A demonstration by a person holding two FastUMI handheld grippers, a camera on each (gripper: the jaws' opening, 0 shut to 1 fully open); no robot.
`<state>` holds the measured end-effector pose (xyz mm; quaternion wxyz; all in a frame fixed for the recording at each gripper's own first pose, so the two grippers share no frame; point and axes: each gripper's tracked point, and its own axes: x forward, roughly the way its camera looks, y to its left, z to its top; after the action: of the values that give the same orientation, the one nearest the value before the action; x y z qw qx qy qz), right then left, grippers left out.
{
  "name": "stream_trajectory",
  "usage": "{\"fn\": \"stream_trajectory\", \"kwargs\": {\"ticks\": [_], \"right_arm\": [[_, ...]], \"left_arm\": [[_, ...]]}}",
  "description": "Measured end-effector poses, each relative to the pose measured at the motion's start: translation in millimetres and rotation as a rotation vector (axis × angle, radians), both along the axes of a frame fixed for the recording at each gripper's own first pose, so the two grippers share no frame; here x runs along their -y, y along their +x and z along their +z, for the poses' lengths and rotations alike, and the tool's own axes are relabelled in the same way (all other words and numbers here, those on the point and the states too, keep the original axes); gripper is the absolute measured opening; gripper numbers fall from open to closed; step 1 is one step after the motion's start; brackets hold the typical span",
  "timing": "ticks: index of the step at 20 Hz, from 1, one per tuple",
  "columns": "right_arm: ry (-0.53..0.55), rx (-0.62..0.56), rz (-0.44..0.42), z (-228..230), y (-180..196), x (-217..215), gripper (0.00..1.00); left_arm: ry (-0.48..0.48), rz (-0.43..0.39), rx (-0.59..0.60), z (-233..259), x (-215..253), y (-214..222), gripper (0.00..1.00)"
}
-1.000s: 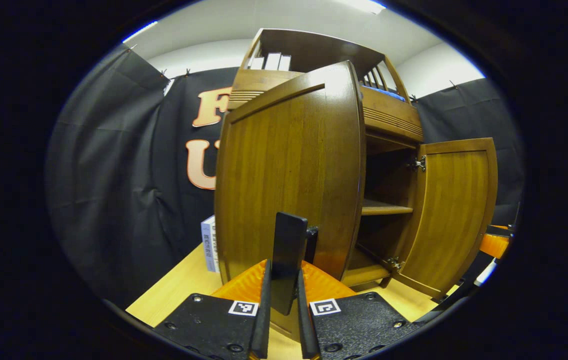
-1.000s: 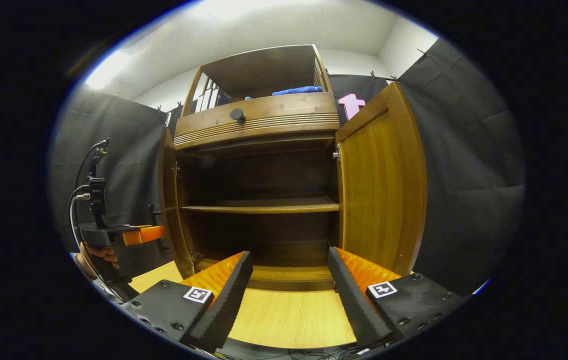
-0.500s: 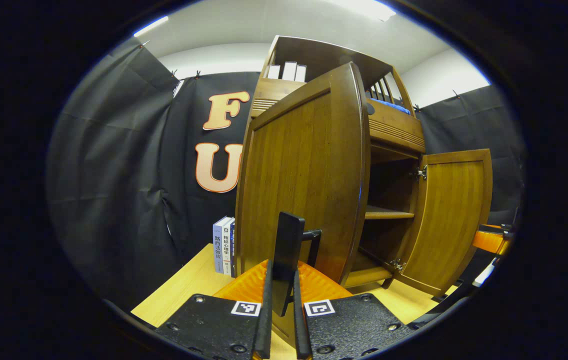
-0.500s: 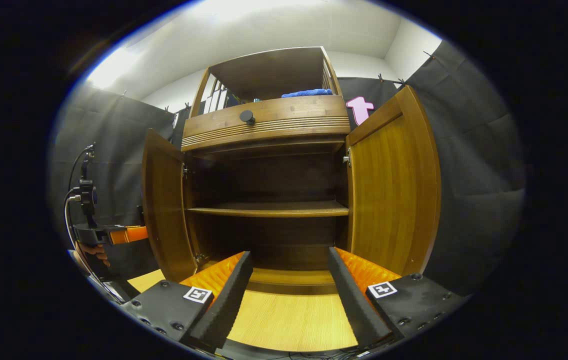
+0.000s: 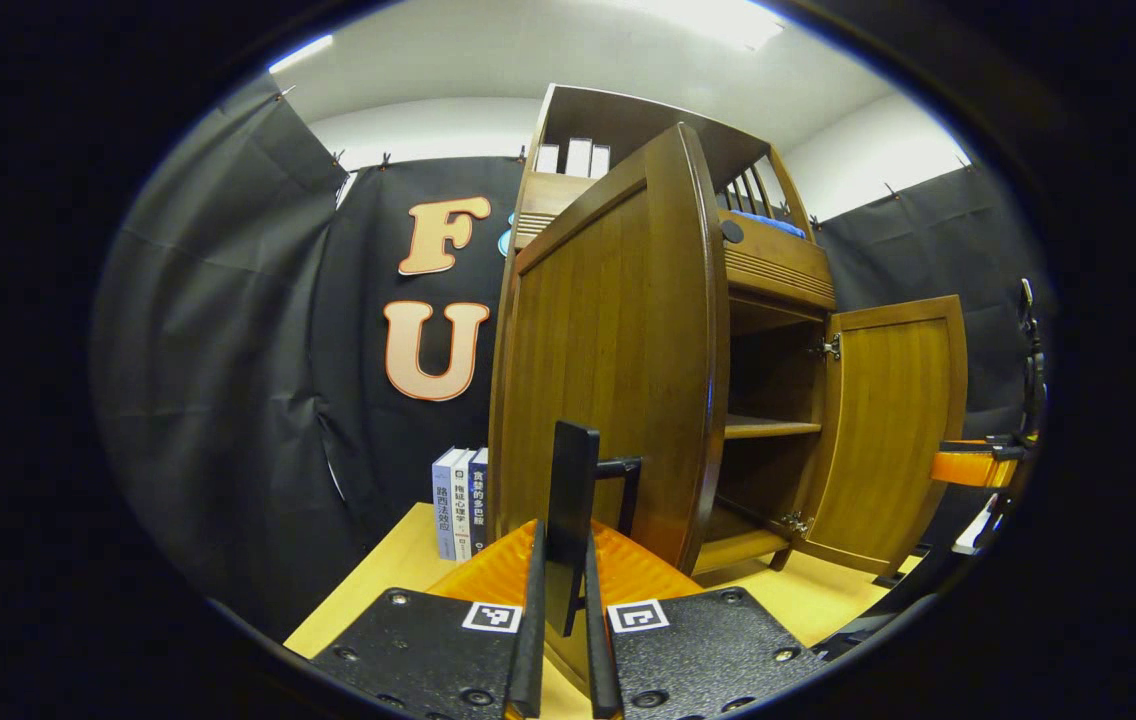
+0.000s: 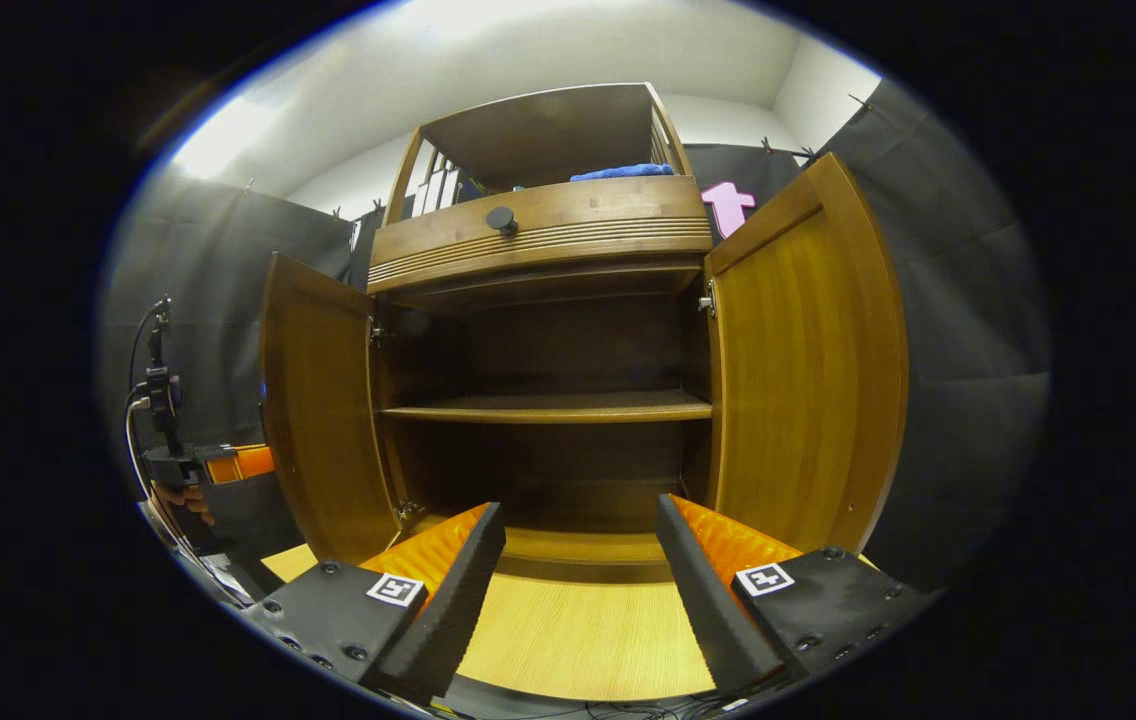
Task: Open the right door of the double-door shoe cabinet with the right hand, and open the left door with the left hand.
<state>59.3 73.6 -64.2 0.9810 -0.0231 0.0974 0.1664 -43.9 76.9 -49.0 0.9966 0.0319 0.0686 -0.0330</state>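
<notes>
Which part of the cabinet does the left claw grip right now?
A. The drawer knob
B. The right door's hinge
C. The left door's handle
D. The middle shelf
C: in the left gripper view the left claw is closed on the dark bar handle of the left door, which stands swung open.

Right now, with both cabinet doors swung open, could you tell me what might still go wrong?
1. The left gripper is shut on the left door's handle; pulling away without opening first could yank the left door.
2. Books stand near that door's hinge side; swinging wider might knock them.
3. The right gripper is open, close before the cabinet's bottom ledge, and could bump it.
</notes>
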Motion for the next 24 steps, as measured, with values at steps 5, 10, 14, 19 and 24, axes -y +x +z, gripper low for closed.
{"fn": "stream_trajectory", "kwargs": {"ticks": [5,10,14,19,24], "right_arm": [[0.005,-0.008,0.010,-2.4,1.4,-2.3,0.98],[0.002,-0.021,0.017,-4.0,1.8,-3.2,0.98],[-0.009,-0.022,0.029,-3.2,-0.9,-3.2,0.98],[-0.004,0.007,0.054,0.2,8.7,2.3,0.98],[0.023,0.052,0.070,20.8,20.9,16.1,0.98]], "left_arm": [[0.019,0.059,-0.031,-9.2,-50.0,4.2,0.21],[-0.021,0.020,-0.020,-12.9,-50.2,1.9,0.18],[-0.031,-0.037,-0.044,-15.7,-46.6,-6.5,0.17],[-0.010,0.060,-0.040,-6.7,-61.0,-61.1,0.16],[-0.001,0.066,-0.002,22.8,-6.2,-91.9,0.09]]}}
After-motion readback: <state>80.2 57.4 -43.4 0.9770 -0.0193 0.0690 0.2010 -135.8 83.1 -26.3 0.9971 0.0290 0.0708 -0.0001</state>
